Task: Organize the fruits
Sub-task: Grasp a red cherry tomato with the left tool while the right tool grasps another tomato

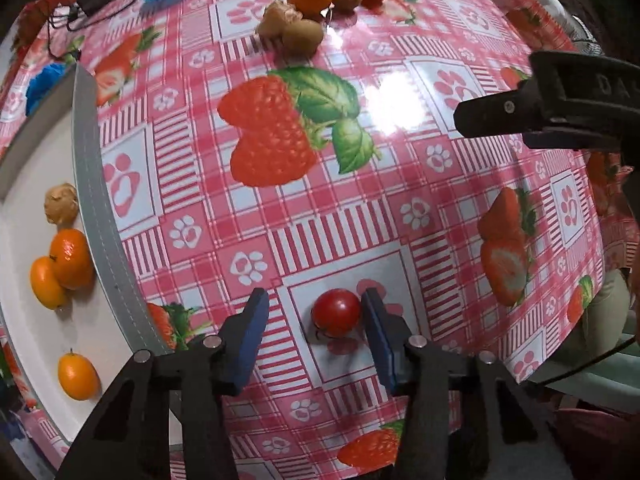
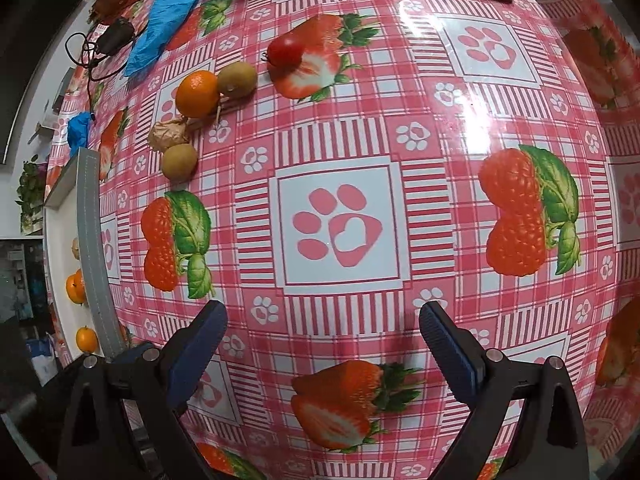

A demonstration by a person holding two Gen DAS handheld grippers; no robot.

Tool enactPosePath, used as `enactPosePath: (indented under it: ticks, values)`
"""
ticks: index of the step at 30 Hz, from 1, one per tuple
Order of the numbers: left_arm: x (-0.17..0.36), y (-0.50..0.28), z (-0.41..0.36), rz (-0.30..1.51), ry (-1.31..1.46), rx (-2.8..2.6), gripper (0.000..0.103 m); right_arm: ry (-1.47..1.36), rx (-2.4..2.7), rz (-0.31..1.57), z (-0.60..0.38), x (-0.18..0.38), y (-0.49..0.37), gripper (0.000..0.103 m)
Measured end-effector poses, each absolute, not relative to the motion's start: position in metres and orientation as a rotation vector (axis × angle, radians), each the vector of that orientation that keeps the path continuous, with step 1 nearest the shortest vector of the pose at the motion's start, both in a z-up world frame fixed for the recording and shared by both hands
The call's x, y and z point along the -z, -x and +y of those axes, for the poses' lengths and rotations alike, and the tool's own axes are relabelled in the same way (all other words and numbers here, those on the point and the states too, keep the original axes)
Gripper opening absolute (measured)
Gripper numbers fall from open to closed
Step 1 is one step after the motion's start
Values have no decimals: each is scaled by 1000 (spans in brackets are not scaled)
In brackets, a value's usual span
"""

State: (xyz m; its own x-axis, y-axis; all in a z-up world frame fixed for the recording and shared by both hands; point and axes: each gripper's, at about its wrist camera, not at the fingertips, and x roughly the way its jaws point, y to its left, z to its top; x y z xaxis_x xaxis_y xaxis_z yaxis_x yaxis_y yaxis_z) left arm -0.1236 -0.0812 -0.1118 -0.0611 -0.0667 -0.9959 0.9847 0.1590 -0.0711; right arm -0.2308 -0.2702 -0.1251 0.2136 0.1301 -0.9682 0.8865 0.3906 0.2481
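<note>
The left gripper [image 1: 316, 320] points down at a small red tomato [image 1: 336, 312] that sits on the strawberry-print tablecloth [image 1: 400, 208], between the two blue pads; the right-hand pad [image 1: 378, 332] looks to be touching or just beside the fruit, while the other pad stands clear of it, so the jaws are part-spread and nothing is pinched yet. The right gripper [image 2: 322, 336] hovers over bare cloth with its jaws spread wide and nothing between them. The tomato is likely light, smooth and round, so it may roll or squirt out under an off-centre squeeze, and its thin skin would bruise or split under hard pressure; taking it across its widest middle, with the pads flat on opposite sides and only gentle force, seems best. The white tray [image 1: 86, 184] at the left edge already holds small oranges [image 1: 68, 256] and a brownish fruit [image 1: 62, 208], while more fruit [image 2: 198, 94] waits farther off on the cloth
</note>
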Motion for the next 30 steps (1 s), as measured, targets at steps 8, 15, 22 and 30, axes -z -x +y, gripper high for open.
enactPosePath:
  ticks: [8, 15, 22, 30]
  values:
    - [116, 132, -83, 1251, -1034, 1126, 44, -1019, 708, 1241, -297, 120, 233, 97]
    - [117, 133, -82, 1249, -1028, 1101, 44, -951, 733, 1200, -339, 113, 197, 97]
    - [118, 133, -81, 1246, -1017, 1089, 44, -993, 812, 1135, -378, 112, 191, 97]
    - [118, 135, -81, 1252, -1011, 1079, 44, -1054, 805, 1100, -396, 121, 165, 67]
